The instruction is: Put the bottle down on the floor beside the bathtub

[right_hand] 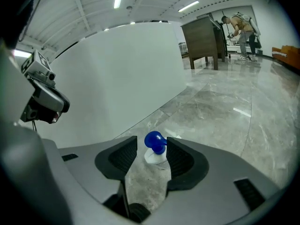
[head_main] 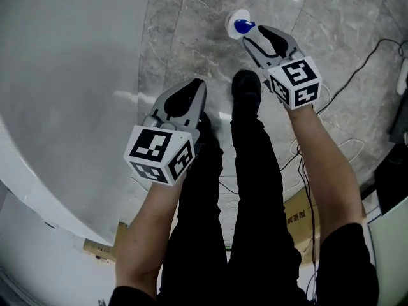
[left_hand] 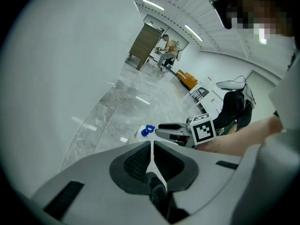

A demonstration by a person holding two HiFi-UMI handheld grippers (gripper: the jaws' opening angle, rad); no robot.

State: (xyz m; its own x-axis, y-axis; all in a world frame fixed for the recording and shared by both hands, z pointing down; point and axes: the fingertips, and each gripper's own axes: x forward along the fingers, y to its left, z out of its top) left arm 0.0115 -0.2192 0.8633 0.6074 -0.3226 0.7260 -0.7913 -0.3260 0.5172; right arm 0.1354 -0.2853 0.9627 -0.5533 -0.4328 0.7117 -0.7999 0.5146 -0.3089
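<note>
A small white bottle with a blue cap stands upright on the grey marble floor, a little way from the white bathtub's wall. My right gripper is open, and its jaws flank the bottle's top. In the right gripper view the blue cap sits between the spread pads, close to the right pad. My left gripper hangs shut and empty over the floor by the tub. The left gripper view shows its own tips closed, with the bottle and the right gripper beyond.
The person's black-trousered legs and shoes stand between the grippers. Cables trail over the floor at the right, and a cardboard box lies behind. Far off stand a wooden cabinet and another person.
</note>
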